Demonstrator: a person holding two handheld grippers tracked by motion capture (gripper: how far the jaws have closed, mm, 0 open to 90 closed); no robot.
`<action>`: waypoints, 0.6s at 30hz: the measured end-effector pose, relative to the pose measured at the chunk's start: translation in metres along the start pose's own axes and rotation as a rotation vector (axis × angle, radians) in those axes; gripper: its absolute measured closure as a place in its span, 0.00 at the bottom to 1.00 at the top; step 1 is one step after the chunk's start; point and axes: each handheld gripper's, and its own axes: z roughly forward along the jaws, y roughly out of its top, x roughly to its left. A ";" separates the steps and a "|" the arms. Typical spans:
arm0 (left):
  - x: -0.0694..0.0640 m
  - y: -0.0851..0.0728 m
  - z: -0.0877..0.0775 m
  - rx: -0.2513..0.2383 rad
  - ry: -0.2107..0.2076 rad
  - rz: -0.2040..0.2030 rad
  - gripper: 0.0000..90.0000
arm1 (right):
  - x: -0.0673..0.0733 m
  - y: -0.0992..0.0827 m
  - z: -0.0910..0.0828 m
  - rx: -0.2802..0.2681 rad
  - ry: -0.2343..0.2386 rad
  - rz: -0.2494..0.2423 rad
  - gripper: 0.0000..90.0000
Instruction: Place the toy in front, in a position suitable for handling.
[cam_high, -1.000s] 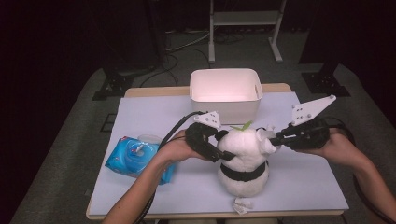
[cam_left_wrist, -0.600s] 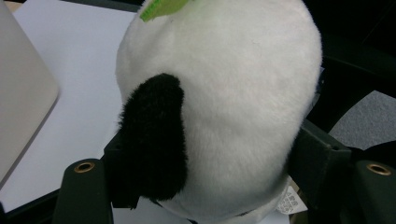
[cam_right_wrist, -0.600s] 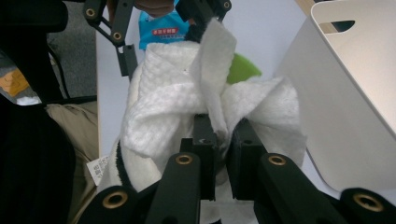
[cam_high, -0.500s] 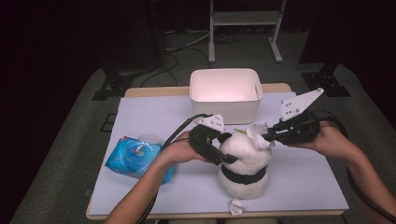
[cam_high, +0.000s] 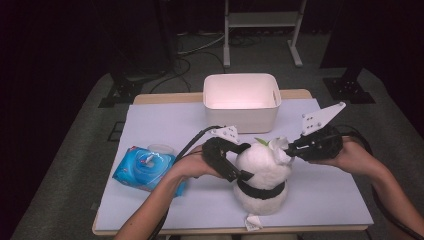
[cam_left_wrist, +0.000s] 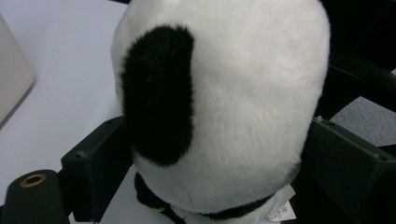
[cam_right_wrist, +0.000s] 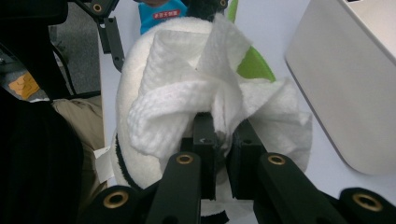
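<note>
A black-and-white panda plush stands on the table near its front edge. My left gripper reaches in from the left with the plush's head between its jaws. Those jaws have just been opening and now stand wide beside the fur without squeezing it. My right gripper comes in from the right at the top of the head. It is shut on a crumpled white wipe that lies against the plush. A green leaf-like piece sticks out behind the wipe.
A white bin stands at the back of the table, just behind the plush. A blue wipes pack lies at the left beside my left forearm. A small white tag lies at the plush's base by the front edge.
The left gripper's jaws have spread wider around the plush. The right gripper with the wipe has shifted slightly over the top of the head.
</note>
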 end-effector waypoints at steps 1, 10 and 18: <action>0.000 -0.001 0.001 0.004 -0.004 0.003 0.11 | -0.001 -0.001 0.000 0.001 0.001 -0.001 0.92; 0.001 -0.003 0.005 -0.022 -0.004 -0.003 0.24 | 0.000 -0.006 0.001 -0.001 -0.003 0.013 0.92; 0.002 0.003 -0.002 -0.018 0.016 0.017 0.35 | -0.001 -0.006 -0.007 -0.038 -0.018 0.009 0.92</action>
